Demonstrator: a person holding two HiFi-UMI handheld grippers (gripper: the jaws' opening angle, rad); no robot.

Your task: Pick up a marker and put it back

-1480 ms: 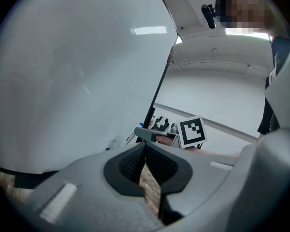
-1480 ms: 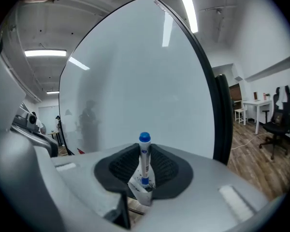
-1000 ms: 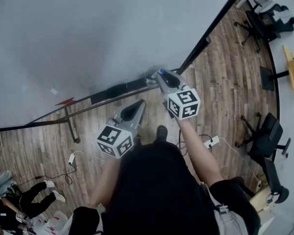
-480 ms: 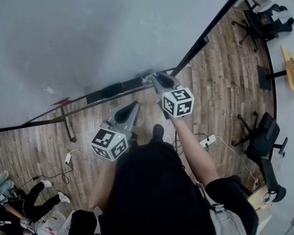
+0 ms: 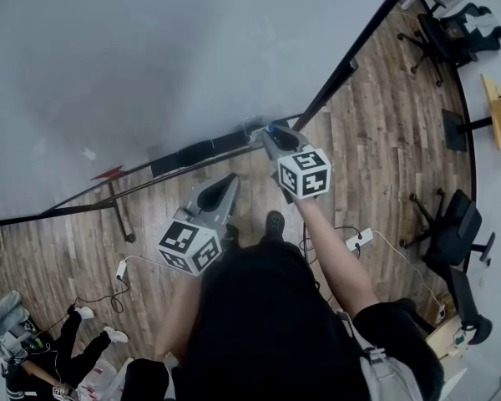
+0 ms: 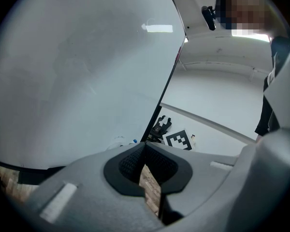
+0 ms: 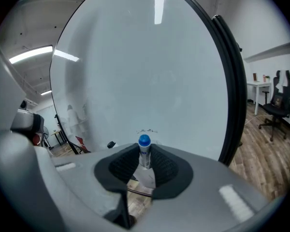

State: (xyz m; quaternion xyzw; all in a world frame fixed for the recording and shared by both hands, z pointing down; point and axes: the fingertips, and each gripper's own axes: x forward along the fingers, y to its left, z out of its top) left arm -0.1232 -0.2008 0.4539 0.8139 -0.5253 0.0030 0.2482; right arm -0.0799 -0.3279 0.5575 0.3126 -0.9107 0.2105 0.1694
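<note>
Gripping marker (image 7: 144,153) in right tool (image 7: 144,151), blue cap forward, by bottom right corner of whiteboard (image 5: 192,57), probably lined up for the ledge (image 5: 194,153). Holding left tool (image 6: 144,148) shut, empty, back to stay clear.

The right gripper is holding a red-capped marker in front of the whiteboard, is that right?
Not quite: the cap is blue, not red. The right gripper view shows it. The rest stands: the right gripper is holding the marker in front of the whiteboard.
</note>
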